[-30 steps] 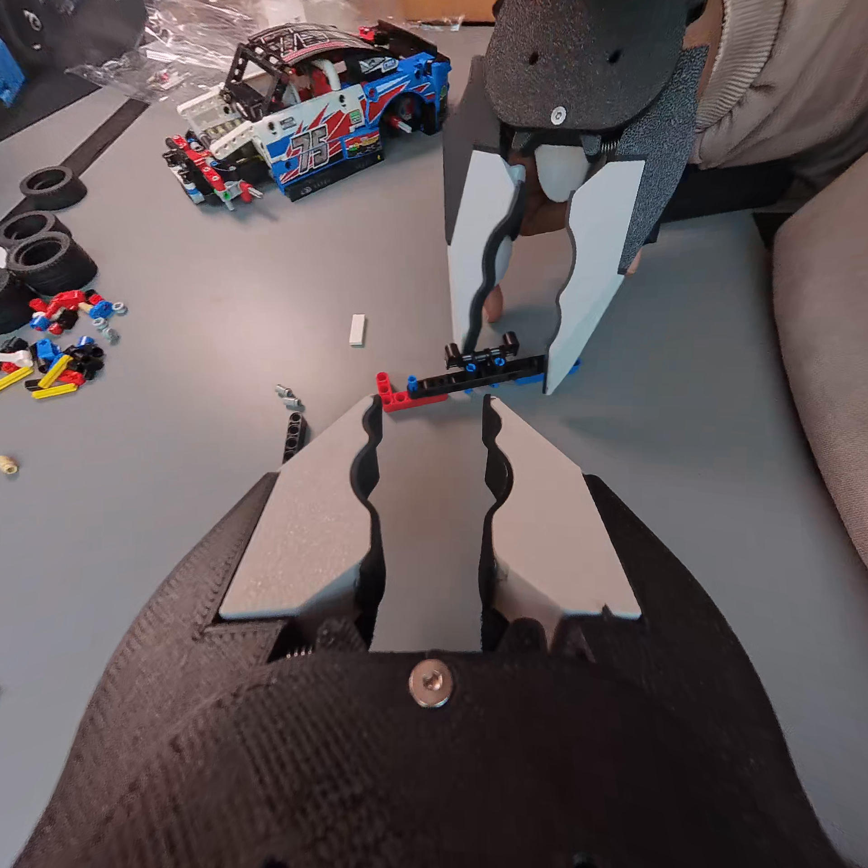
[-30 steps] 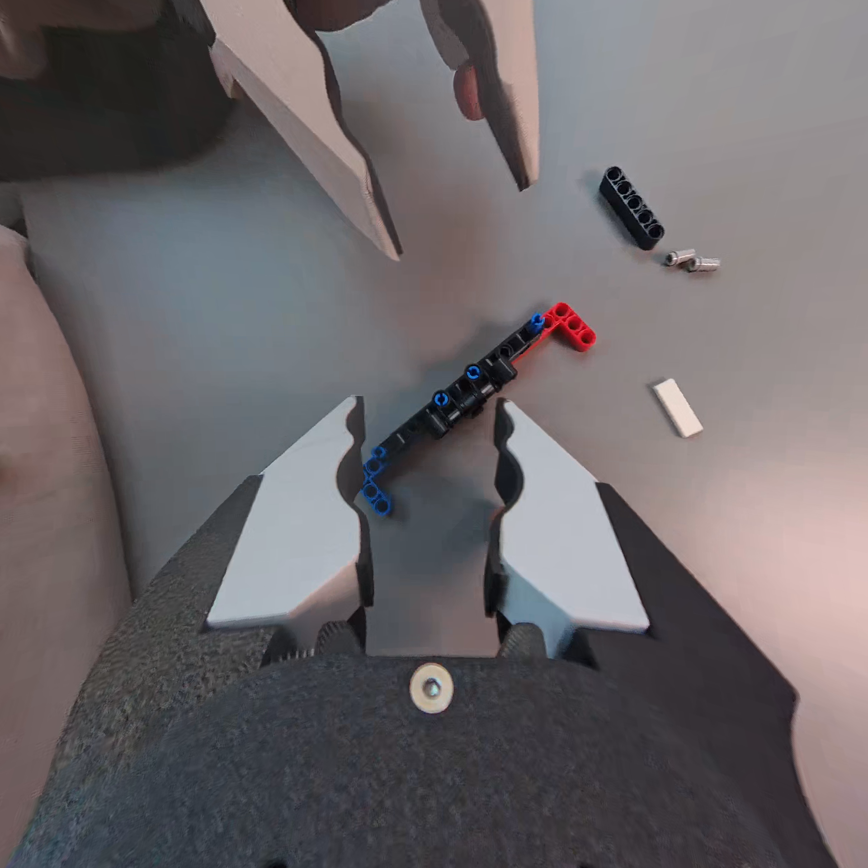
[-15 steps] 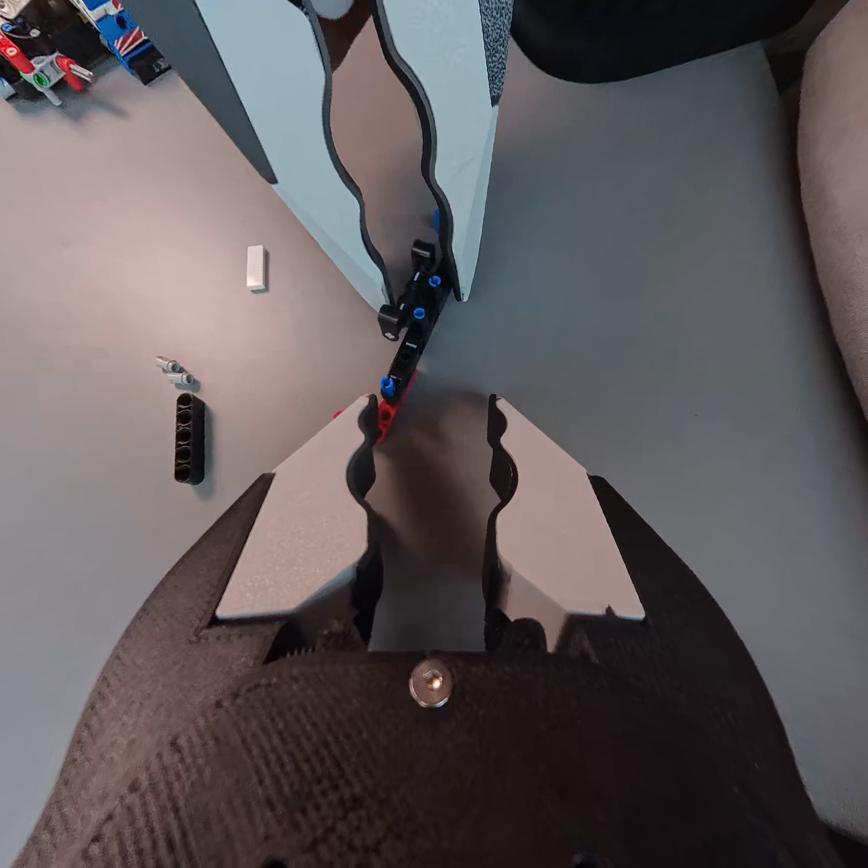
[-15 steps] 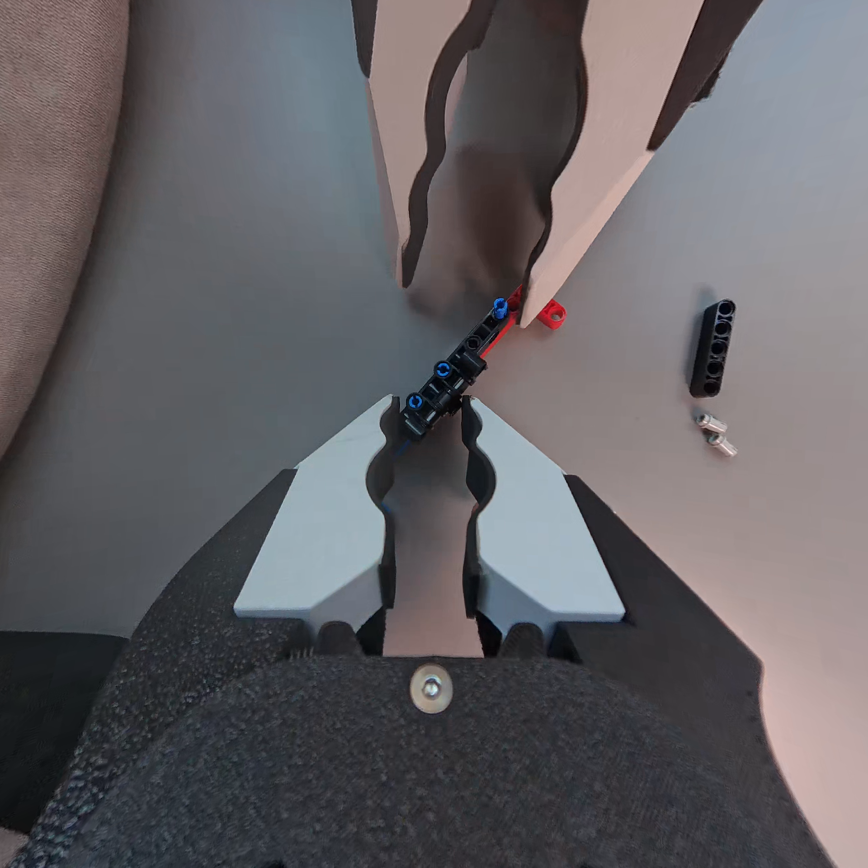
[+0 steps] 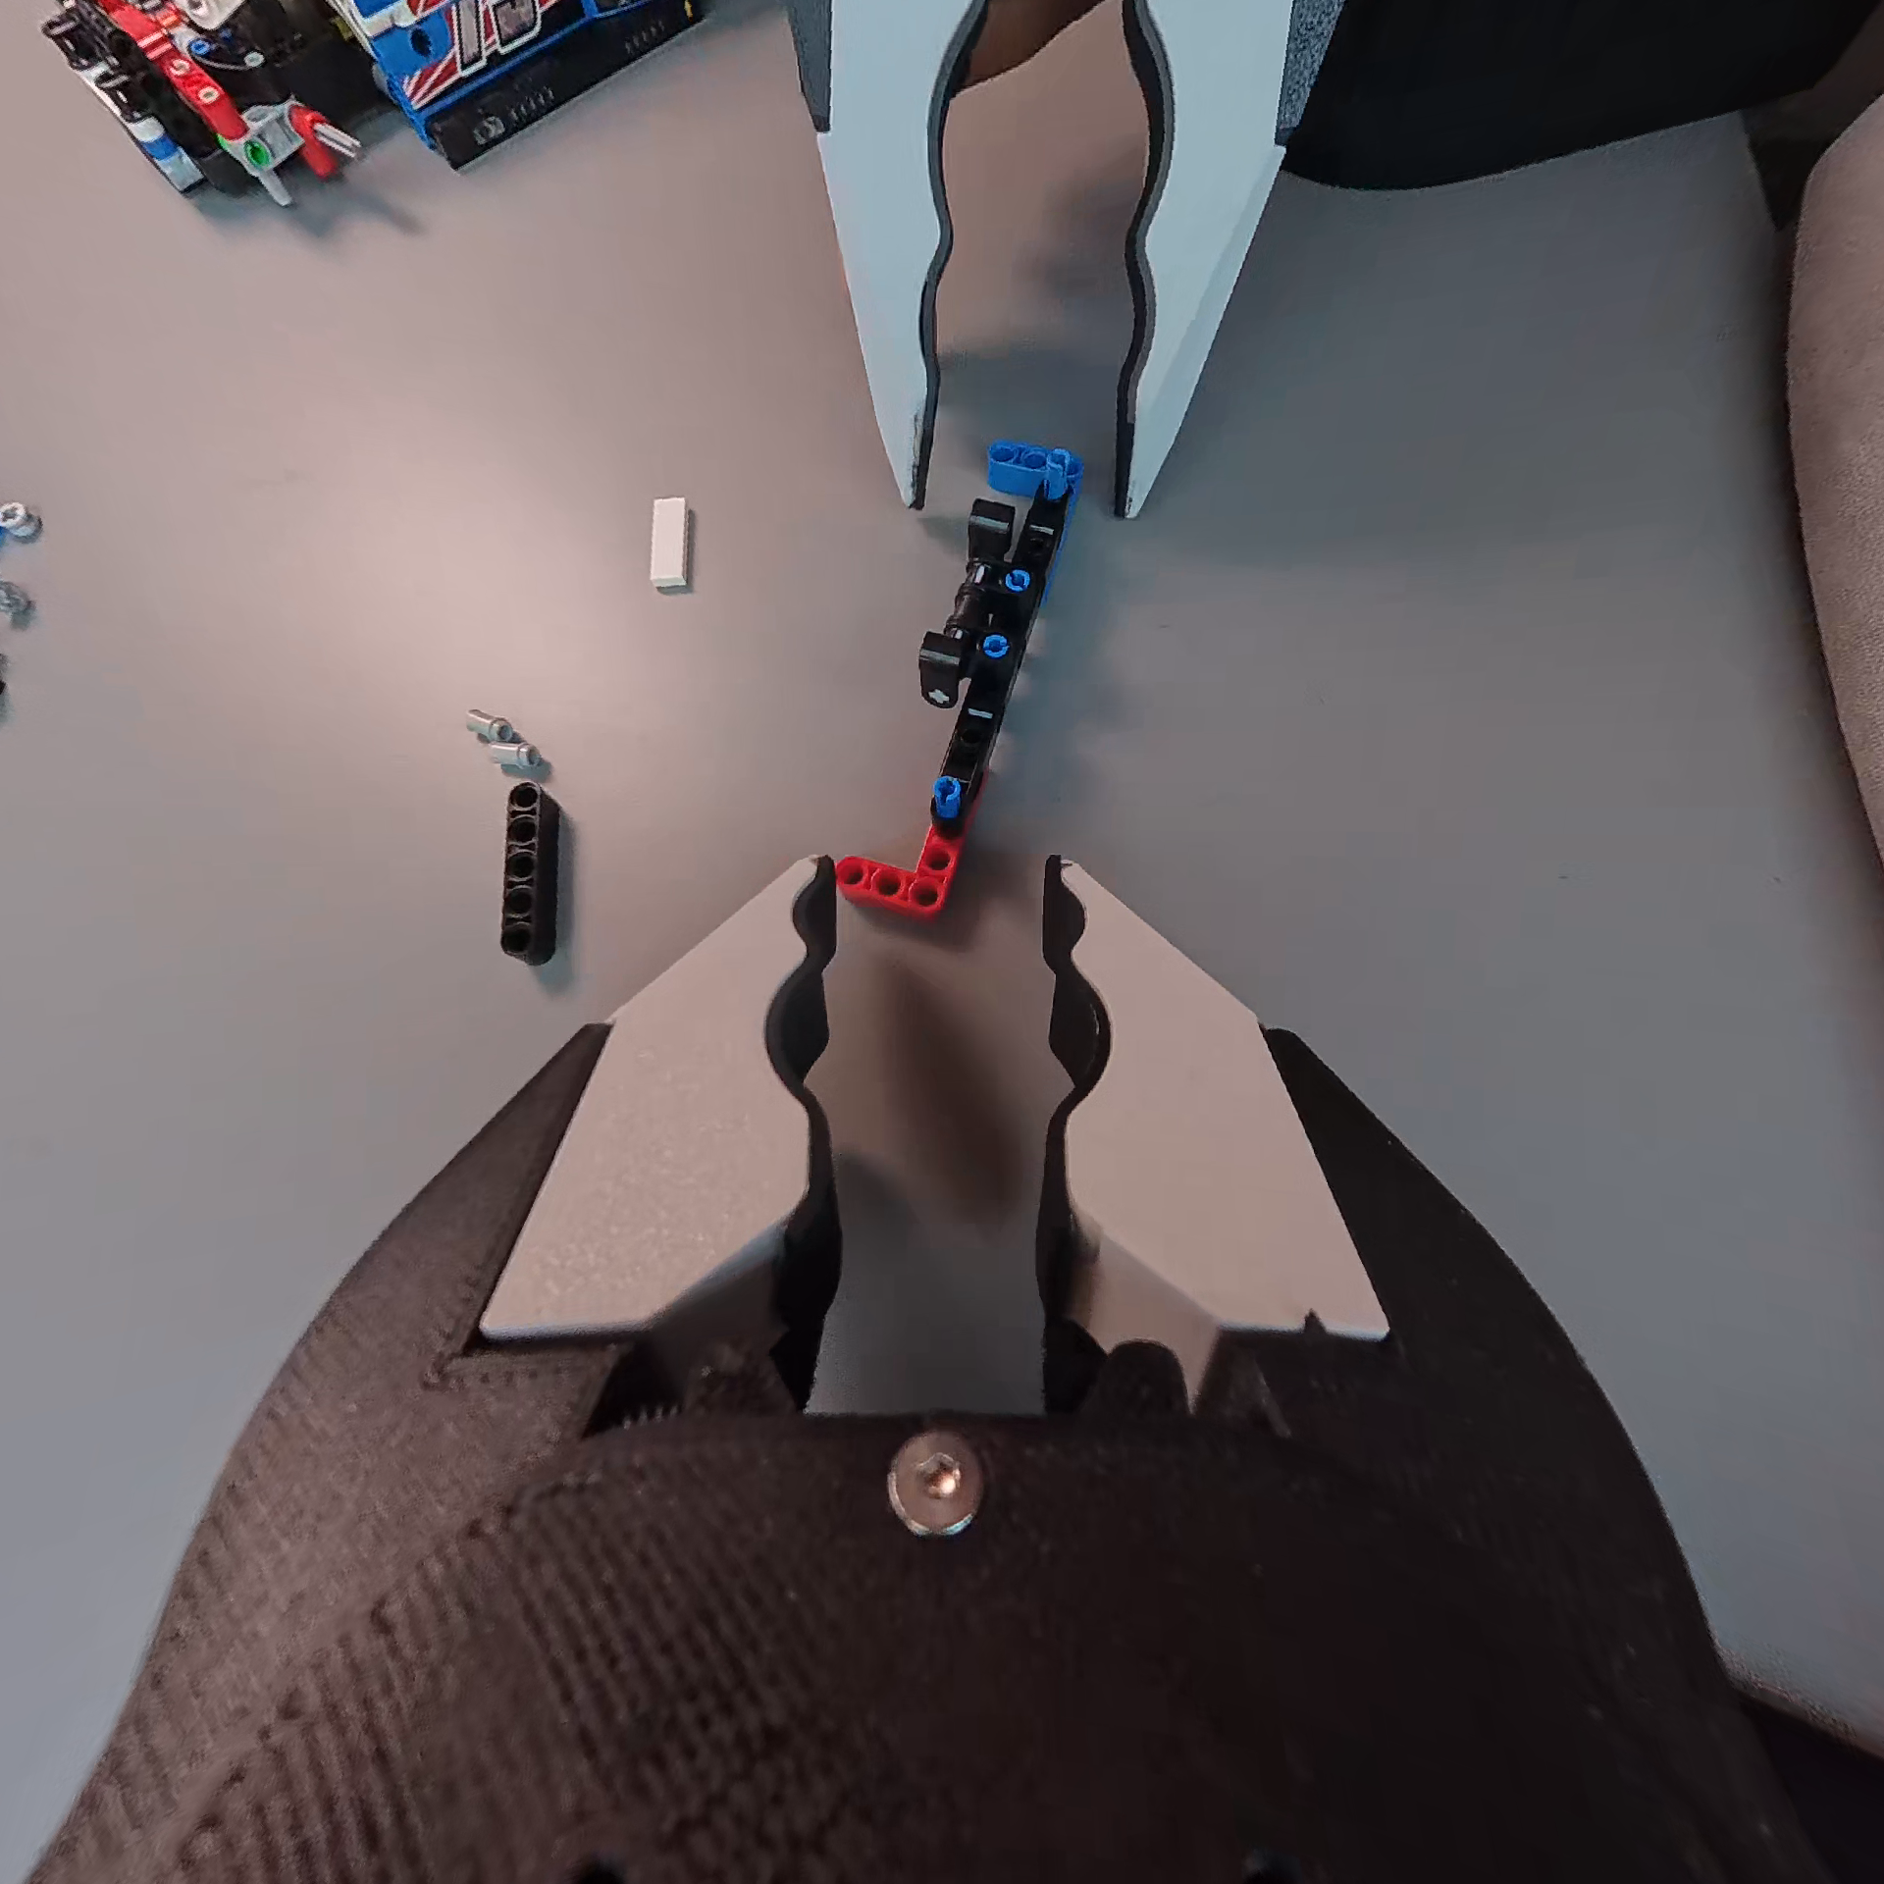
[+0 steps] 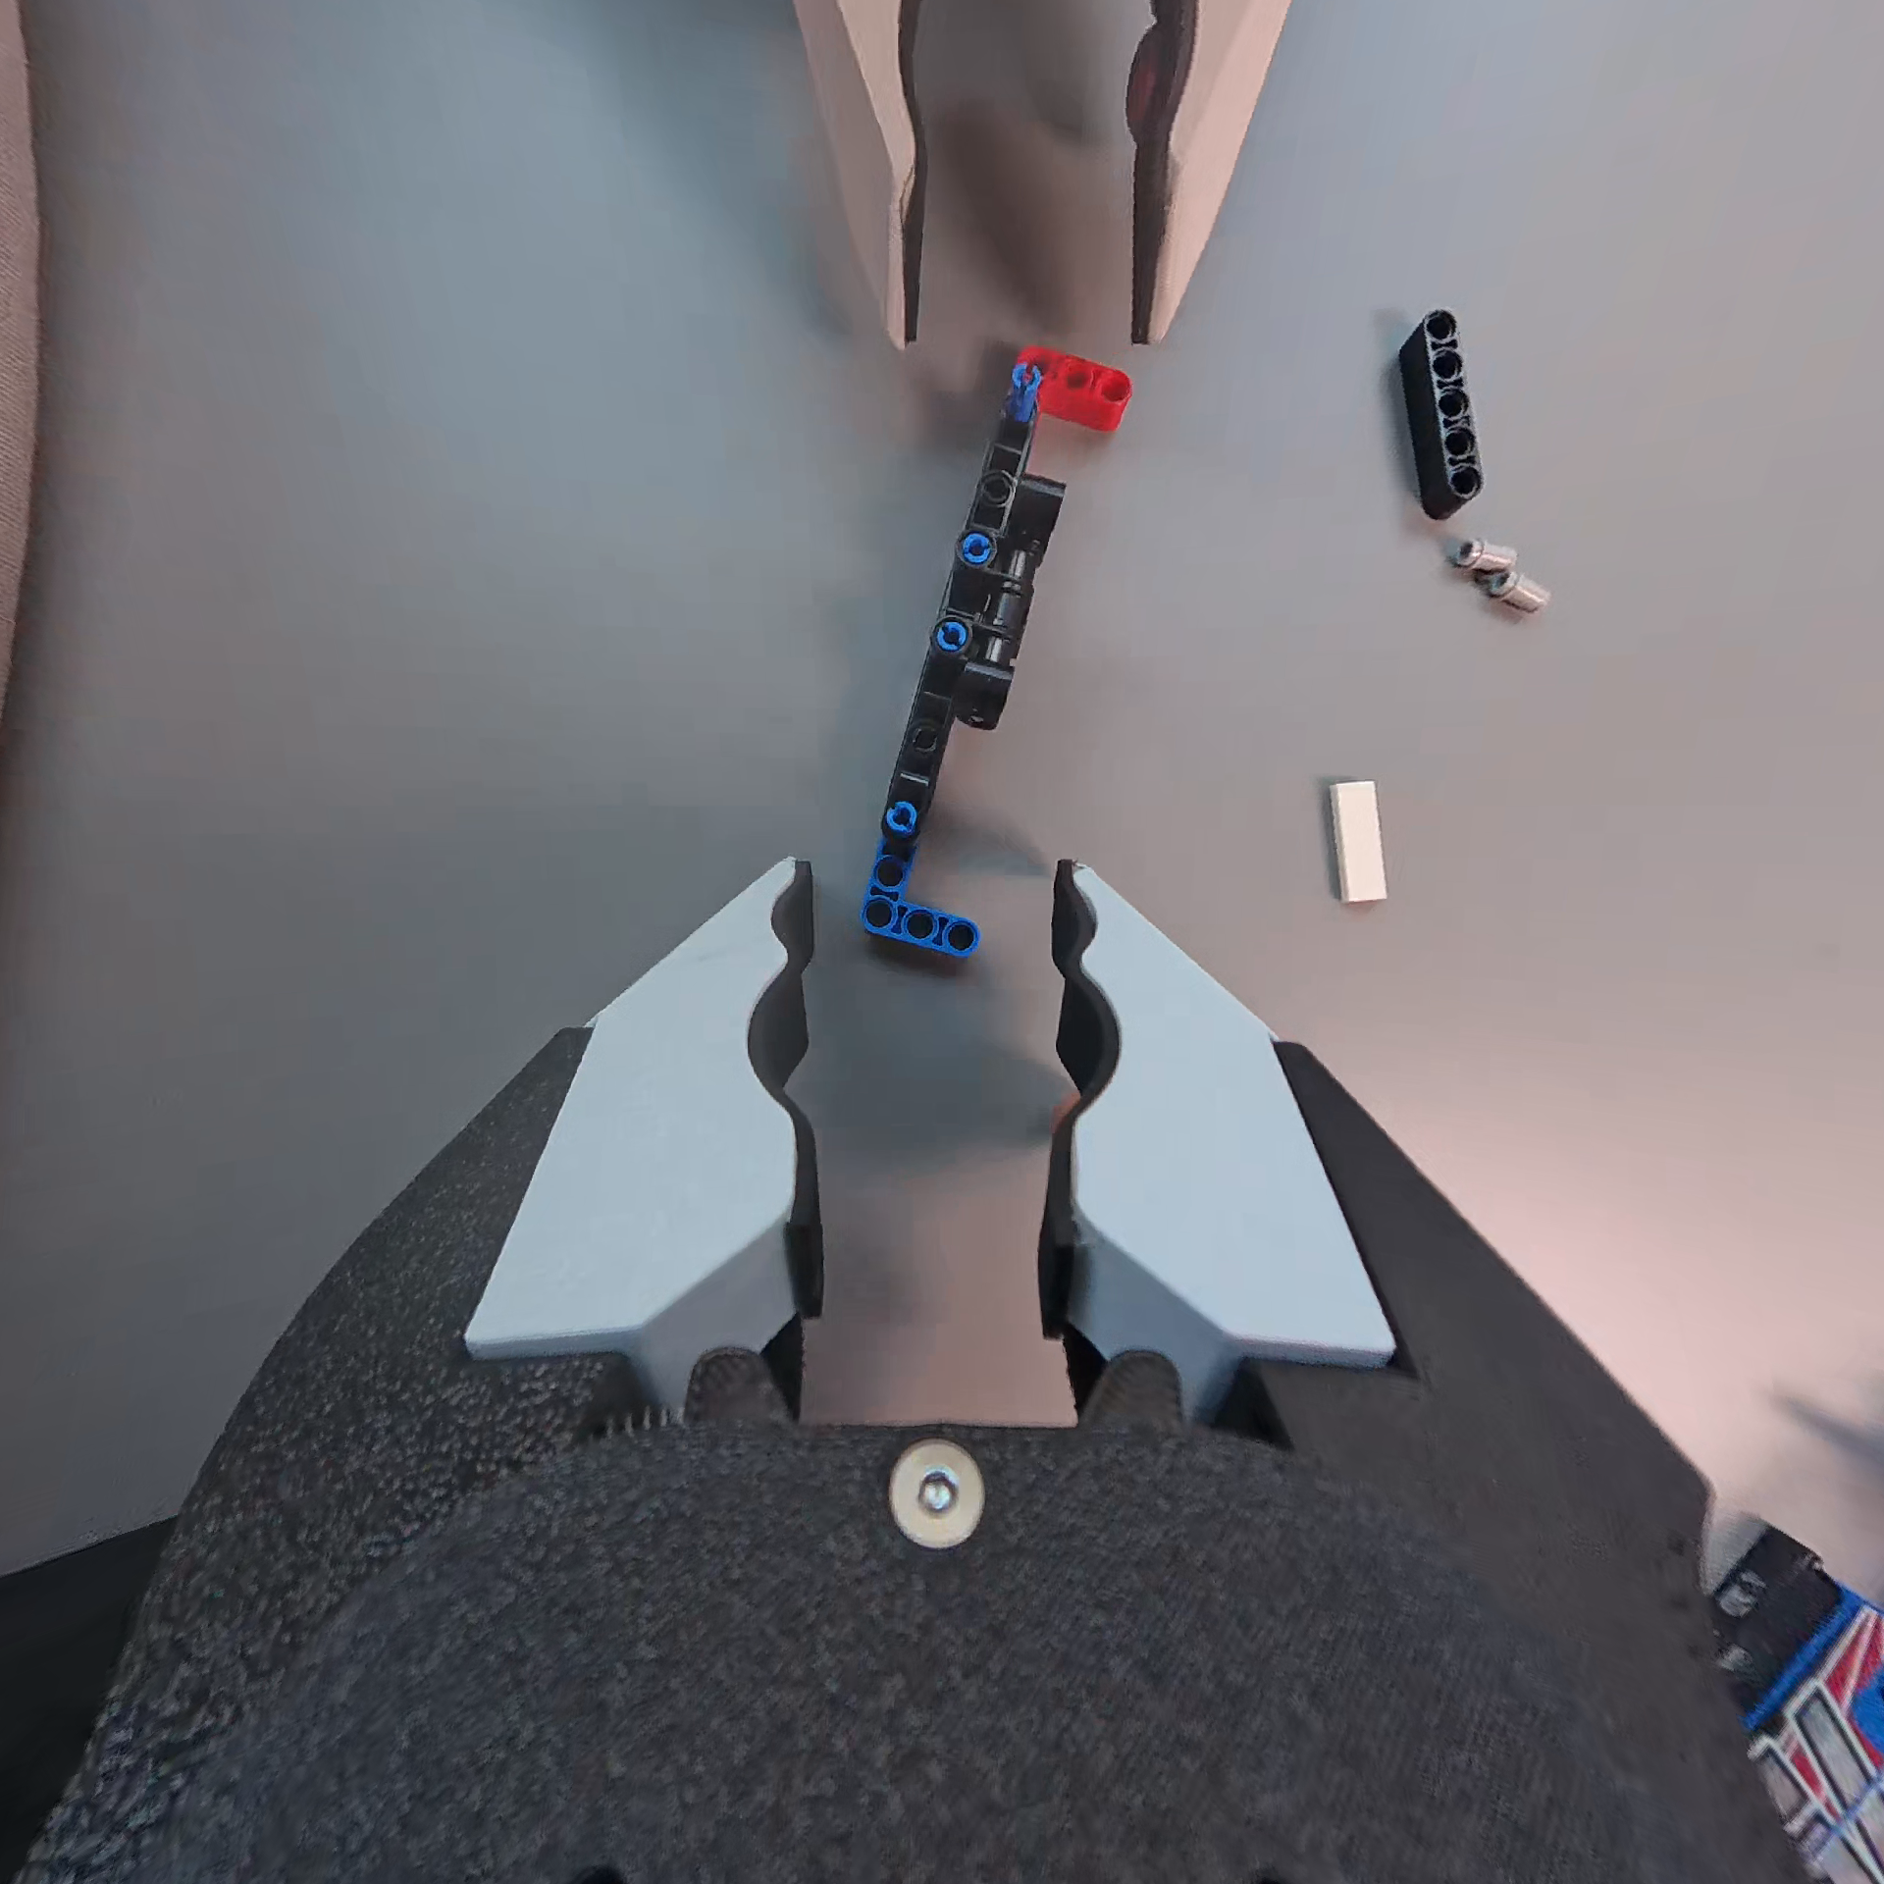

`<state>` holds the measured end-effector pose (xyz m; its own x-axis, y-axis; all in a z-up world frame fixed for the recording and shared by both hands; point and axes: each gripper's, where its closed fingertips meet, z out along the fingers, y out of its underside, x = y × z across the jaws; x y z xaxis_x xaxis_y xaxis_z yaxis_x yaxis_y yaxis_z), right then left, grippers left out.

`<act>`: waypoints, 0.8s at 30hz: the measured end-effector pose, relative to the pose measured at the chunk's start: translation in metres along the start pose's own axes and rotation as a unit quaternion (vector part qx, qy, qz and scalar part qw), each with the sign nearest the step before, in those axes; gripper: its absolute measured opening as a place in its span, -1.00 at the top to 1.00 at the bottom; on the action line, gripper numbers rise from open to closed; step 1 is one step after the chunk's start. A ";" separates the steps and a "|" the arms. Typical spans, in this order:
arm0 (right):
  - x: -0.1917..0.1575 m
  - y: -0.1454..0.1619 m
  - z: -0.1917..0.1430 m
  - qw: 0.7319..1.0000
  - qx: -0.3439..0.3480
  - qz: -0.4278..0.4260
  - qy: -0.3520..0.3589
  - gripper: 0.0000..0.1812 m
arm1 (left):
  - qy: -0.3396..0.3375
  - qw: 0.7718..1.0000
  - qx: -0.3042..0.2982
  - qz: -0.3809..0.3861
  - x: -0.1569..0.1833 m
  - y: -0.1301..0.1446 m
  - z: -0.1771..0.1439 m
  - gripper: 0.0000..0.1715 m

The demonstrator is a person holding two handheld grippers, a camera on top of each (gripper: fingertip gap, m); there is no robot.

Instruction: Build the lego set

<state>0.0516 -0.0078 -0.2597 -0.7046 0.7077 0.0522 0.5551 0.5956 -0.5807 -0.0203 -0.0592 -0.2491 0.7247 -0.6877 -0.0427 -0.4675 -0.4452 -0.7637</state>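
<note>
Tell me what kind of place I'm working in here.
Probably a hobby or office tabletop: a smooth grey table, a part-built blue, red and white Lego race car, and a beige upholstered seat edge alongside.

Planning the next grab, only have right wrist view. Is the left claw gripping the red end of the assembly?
Observer: No. The left claw is open; the red L-piece lies on the table, one end beside a fingertip.
Operator: I only get a corner of the car. What's at its end?
Observer: A red-and-black section, cut by the frame edge.
Operator: Anything loose past the black beam?
Observer: Yes, small grey bits at the left wrist view's edge.
</note>
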 end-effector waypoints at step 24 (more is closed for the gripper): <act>0.020 -0.006 -0.029 0.995 0.091 0.046 0.017 0.67 | 0.003 1.000 0.004 -0.010 -0.003 0.002 -0.012 0.68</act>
<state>0.0468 0.0142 -0.2314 -0.6376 0.7701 0.0188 0.5243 0.4517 -0.7219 -0.0291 -0.0650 -0.2430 0.7310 -0.6819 -0.0246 -0.4488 -0.4533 -0.7701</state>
